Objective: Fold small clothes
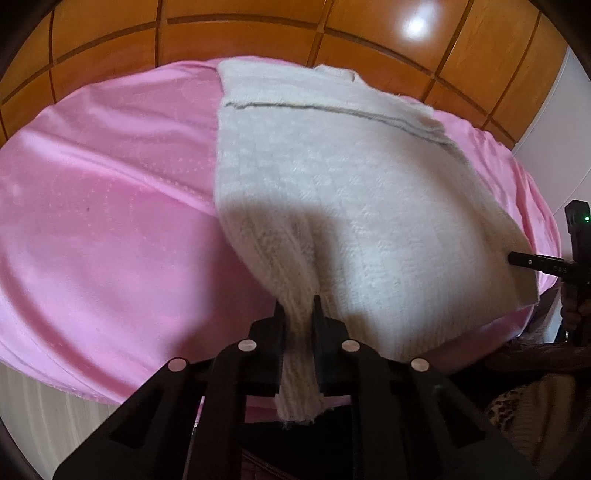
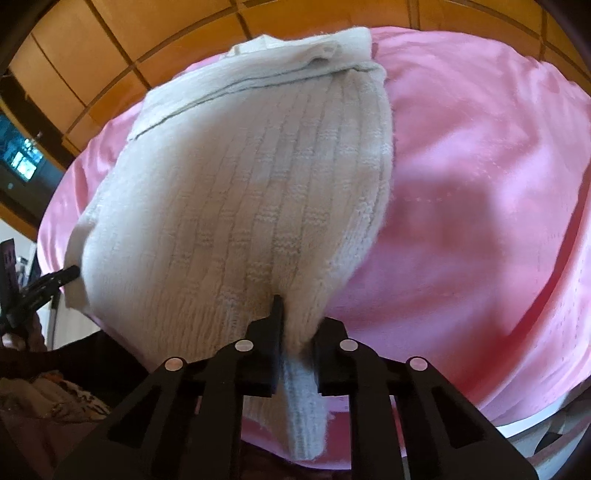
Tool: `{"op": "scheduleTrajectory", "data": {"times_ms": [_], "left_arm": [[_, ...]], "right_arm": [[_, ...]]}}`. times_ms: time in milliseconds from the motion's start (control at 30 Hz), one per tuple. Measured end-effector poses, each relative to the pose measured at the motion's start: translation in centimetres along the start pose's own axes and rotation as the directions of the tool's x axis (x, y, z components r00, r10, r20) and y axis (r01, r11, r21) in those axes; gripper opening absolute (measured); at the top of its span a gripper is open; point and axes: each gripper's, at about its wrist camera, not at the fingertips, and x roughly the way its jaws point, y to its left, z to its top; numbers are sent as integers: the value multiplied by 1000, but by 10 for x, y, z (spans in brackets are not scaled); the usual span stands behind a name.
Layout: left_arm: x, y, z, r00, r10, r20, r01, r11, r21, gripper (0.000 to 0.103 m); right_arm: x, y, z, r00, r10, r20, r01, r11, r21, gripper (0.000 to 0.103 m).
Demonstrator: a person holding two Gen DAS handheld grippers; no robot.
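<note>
A white knitted garment (image 1: 343, 177) lies across a pink sheet (image 1: 110, 192). In the left wrist view my left gripper (image 1: 298, 306) is shut on the garment's near left corner, a bunch of knit pinched between its black fingers. At the right edge of that view the right gripper (image 1: 517, 258) touches the garment's other near corner. In the right wrist view the same white knit (image 2: 236, 192) fills the middle, and my right gripper (image 2: 295, 317) is shut on its near right corner. The left gripper (image 2: 70, 273) shows at the far left against the garment's edge.
The pink sheet (image 2: 480, 184) covers a bed that ends at an orange wooden panelled wall (image 1: 258, 29). A person's hand (image 1: 572, 314) and patterned clothing show at the lower right of the left wrist view. A lit screen (image 2: 22, 162) stands at the far left.
</note>
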Motion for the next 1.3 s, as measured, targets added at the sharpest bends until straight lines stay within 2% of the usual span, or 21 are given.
{"op": "scheduleTrajectory", "data": {"times_ms": [133,233,367,500,567,667,700,733,800,833,900,967,1033,1233,1300], "left_arm": [[-21,11,18,994,-87,64,92,993,-71,12],[-29,10,43,984,-130,118,139,988,-72,12],[-16,-1,88,984,-114,140,120,992,-36,12],[19,-7,141,993,-26,115,31,999,-39,12],[41,-6,161,996,44,83,-39,997,-64,13],[71,-10,180,982,180,52,-176,982,-68,19],[74,-10,182,978,203,53,-200,978,-59,20],[76,-13,184,972,227,64,-224,973,-53,25],[75,-17,184,970,226,88,-223,974,-44,45],[74,-18,184,969,229,98,-226,973,-41,50],[72,-21,181,962,247,117,-246,969,-20,52],[70,-22,178,960,250,123,-251,968,-9,55],[68,-23,177,958,255,132,-257,966,-2,57],[70,-18,177,954,263,142,-267,964,12,67],[70,-14,174,952,271,143,-275,961,9,71]], "right_arm": [[-19,3,12,997,55,57,-55,998,-2,12],[-26,6,27,990,94,100,-95,995,4,10],[-23,4,60,981,115,159,-121,992,24,7],[-7,0,101,978,88,188,-101,993,58,7],[8,-3,122,982,64,179,-82,992,95,7],[29,-11,144,987,32,157,-51,991,123,7],[38,-14,149,990,17,142,-37,990,137,7],[44,-18,154,991,11,130,-32,987,155,7],[54,-25,158,992,25,125,-48,982,185,7],[55,-28,159,991,33,131,-58,979,196,7],[57,-31,159,988,60,141,-90,973,214,16],[55,-33,157,983,94,156,-128,966,225,34],[48,-33,156,977,111,182,-152,962,229,60],[25,-37,154,967,93,236,-151,959,240,78],[21,-38,152,966,82,245,-144,958,247,79]]}}
